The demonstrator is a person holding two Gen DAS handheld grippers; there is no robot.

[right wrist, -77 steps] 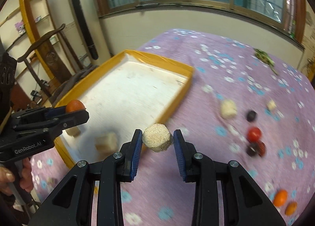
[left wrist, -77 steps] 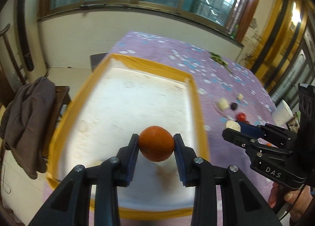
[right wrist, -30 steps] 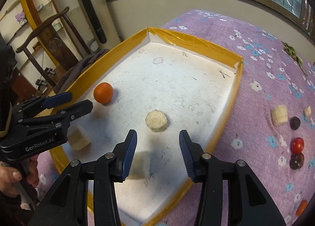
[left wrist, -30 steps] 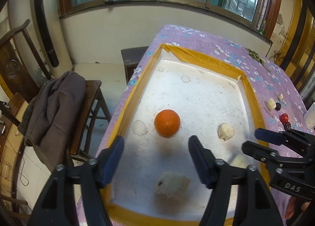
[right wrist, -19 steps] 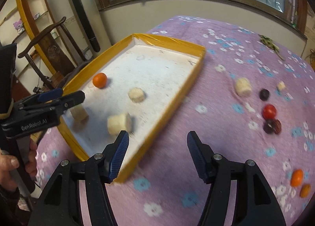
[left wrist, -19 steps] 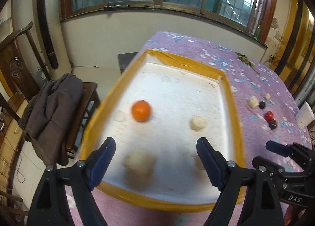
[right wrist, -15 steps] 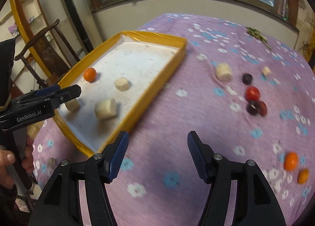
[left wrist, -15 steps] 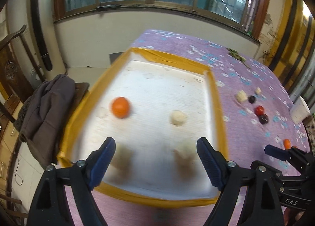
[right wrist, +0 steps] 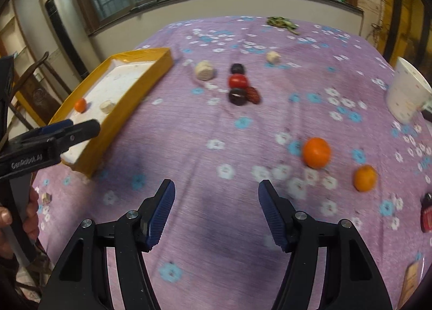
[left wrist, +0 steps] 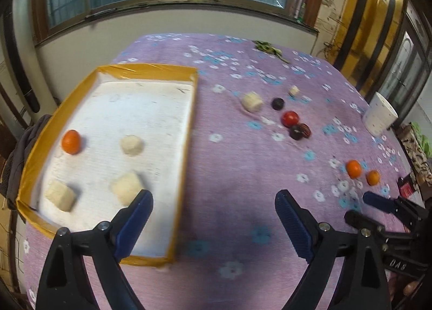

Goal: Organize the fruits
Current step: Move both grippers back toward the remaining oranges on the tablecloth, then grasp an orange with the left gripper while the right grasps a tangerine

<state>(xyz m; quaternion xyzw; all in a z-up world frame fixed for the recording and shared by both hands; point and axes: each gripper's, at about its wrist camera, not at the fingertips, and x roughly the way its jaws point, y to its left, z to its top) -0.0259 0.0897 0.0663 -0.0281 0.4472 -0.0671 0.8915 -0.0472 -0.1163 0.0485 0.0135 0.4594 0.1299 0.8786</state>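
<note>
Left gripper [left wrist: 213, 210] has jaws wide apart, nothing between them, low centre of the left wrist view over the purple flowered surface [left wrist: 237, 164]. Right gripper [right wrist: 216, 202] likewise has jaws wide apart and holds nothing, low centre of the right wrist view.

Yellow-rimmed tray [left wrist: 186, 131] sits at left of the left wrist view, white inside. In it: an orange [left wrist: 71, 141] at the left side, a pale round piece [left wrist: 131, 144] right of it, and two pale blocks [left wrist: 60, 195] [left wrist: 127, 187] nearer the lower edge; the right block is partly behind the left jaw tip. In the right wrist view the tray [right wrist: 151, 72] is at left, with the orange [right wrist: 80, 105] and one pale piece [right wrist: 107, 106] visible; the left gripper's tip crosses its near end.

Loose on the surface, right of the tray in the left wrist view: a pale chunk [left wrist: 252, 101], a dark round fruit [left wrist: 277, 103], a small pale bit [left wrist: 294, 90], a red tomato-like fruit [left wrist: 290, 118], and a dark pair [left wrist: 299, 131] touching each other just below it. Well apart at right, two oranges [left wrist: 353, 168] [left wrist: 373, 177] lie near each other, upper right of the right gripper's tip at the lower right edge.

Right wrist view: same cluster upper centre, the two oranges [right wrist: 316, 152] [right wrist: 365, 177] at right, above and right of the right jaw. White spotted cup [right wrist: 406, 99] at the right edge. Green sprig [right wrist: 282, 23] at the far top of the surface. Some motion blur.
</note>
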